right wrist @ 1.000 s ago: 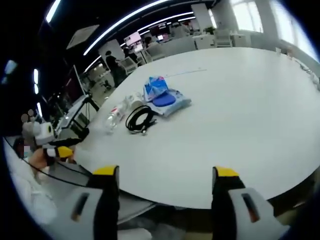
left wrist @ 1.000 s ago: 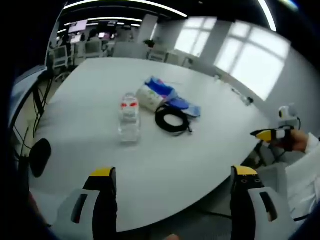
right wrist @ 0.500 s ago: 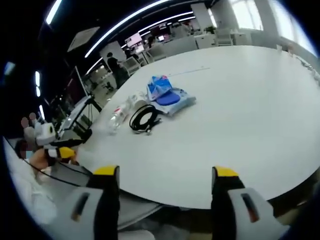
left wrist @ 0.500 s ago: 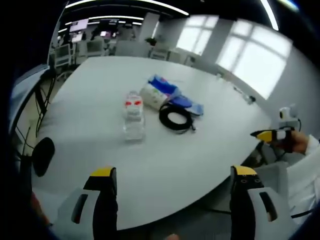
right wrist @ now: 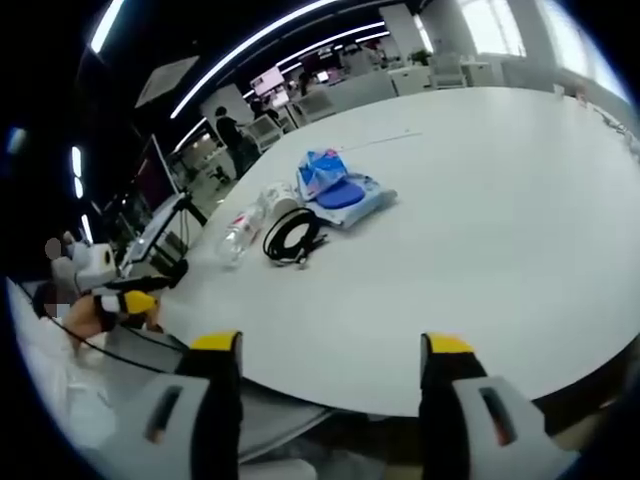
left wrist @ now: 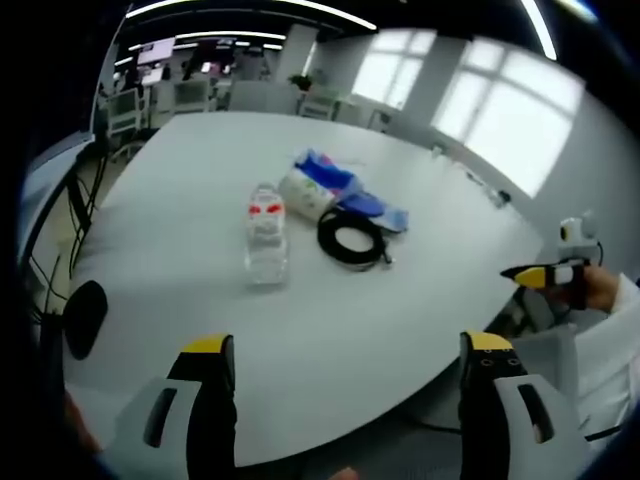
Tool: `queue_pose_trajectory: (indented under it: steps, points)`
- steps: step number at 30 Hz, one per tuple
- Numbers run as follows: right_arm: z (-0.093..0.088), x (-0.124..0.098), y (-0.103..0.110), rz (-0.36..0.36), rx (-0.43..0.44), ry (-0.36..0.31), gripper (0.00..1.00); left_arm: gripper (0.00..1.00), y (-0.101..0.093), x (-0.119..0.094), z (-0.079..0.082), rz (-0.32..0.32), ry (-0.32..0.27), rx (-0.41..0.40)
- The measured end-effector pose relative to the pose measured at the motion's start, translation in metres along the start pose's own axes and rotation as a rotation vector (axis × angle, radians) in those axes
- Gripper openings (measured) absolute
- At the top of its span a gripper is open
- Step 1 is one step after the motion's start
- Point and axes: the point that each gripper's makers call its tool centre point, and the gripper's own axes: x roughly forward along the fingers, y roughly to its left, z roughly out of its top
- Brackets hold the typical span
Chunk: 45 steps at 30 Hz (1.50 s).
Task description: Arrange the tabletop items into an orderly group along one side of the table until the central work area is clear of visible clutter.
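Nearest, the left gripper and right gripper are held wide apart-jawed and empty off the near table edge; over the last second only a slight camera drift is noted, nothing on the table moved. Farther in, mid-table, the clear water bottle lies left, the coiled black cable just right of it, the tissue roll and blue-white packet beyond. No item is touched yet, so clearing is judged not begun.
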Motion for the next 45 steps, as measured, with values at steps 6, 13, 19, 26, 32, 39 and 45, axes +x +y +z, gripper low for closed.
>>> queue_pose_trajectory:
  steps: [6, 13, 19, 26, 32, 39, 45]
  points:
    - [-0.002, 0.004, 0.006, 0.016, -0.012, 0.011, 0.7, 0.9, 0.005, 0.0, -0.003, 0.008, 0.007, -0.016]
    - [-0.005, 0.01, 0.013, 0.033, -0.021, 0.027, 0.7, 0.89, 0.012, 0.0, -0.004, 0.019, 0.003, -0.035]
    - [-0.006, 0.012, 0.016, 0.041, -0.025, 0.03, 0.7, 0.89, 0.014, 0.0, -0.004, 0.023, 0.007, -0.039]
    - [-0.003, 0.012, 0.014, 0.038, -0.019, 0.022, 0.69, 0.89, 0.015, 0.002, -0.006, 0.024, 0.015, -0.036]
    - [-0.006, 0.018, 0.019, 0.043, -0.011, 0.027, 0.68, 0.89, 0.019, 0.007, -0.005, 0.027, 0.031, -0.024]
    - [-0.002, 0.031, 0.031, 0.069, -0.055, 0.048, 0.69, 0.89, 0.02, 0.013, -0.003, 0.022, 0.036, -0.021]
    - [0.008, 0.045, 0.033, 0.072, -0.071, 0.051, 0.7, 0.88, 0.024, 0.02, 0.002, 0.018, 0.048, 0.003]
